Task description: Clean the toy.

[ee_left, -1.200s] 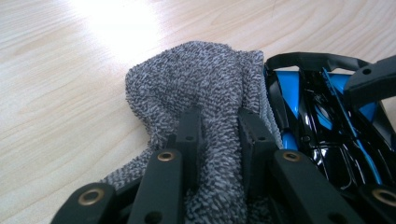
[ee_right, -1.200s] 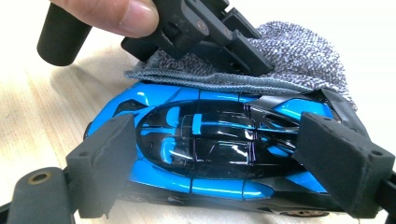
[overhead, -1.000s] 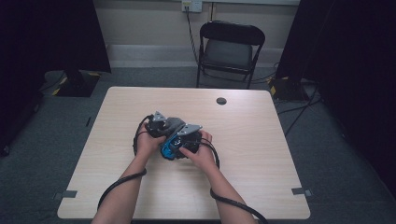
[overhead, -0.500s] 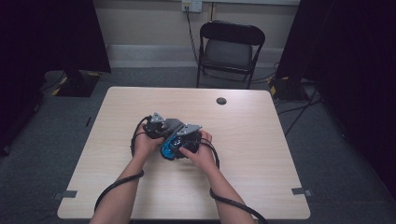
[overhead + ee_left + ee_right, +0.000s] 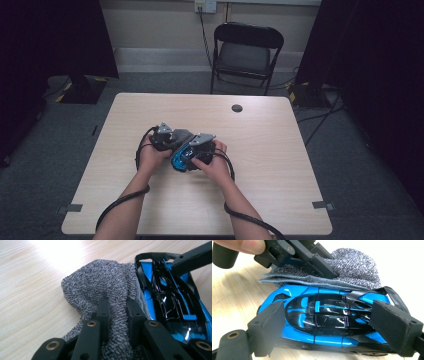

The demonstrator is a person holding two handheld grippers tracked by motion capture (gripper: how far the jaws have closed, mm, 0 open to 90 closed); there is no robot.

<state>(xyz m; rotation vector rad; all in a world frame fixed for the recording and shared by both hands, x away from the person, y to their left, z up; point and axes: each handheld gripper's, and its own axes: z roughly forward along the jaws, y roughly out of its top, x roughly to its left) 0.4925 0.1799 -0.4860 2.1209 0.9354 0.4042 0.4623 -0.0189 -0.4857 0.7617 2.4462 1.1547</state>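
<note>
1. In the high view the left gripper (image 5: 167, 137) sits left of centre on the table (image 5: 280, 190), pinching a grey cloth (image 5: 181, 136).
2. In the left gripper view its jaws are pressed together on a fold of the cloth (image 5: 105, 282), which bunches up around them and touches the car's (image 5: 172, 302) side.
3. The car (image 5: 181, 157), a blue and black toy, lies near the table's middle, just right of the cloth and touching it.
4. In the high view its long axis runs diagonally, from lower left up to the right, under the right gripper (image 5: 197, 150).
5. In the right gripper view the car (image 5: 324, 320) stretches crosswise between the jaws, roof toward the camera; its rounded end points to that view's left, its winged end to the right.
6. The right gripper (image 5: 329, 325) clamps the car endwise, one pad on each end.
7. Behind the car there, the cloth (image 5: 352, 267) lies along its far side, held by the left gripper (image 5: 322, 268).
</note>
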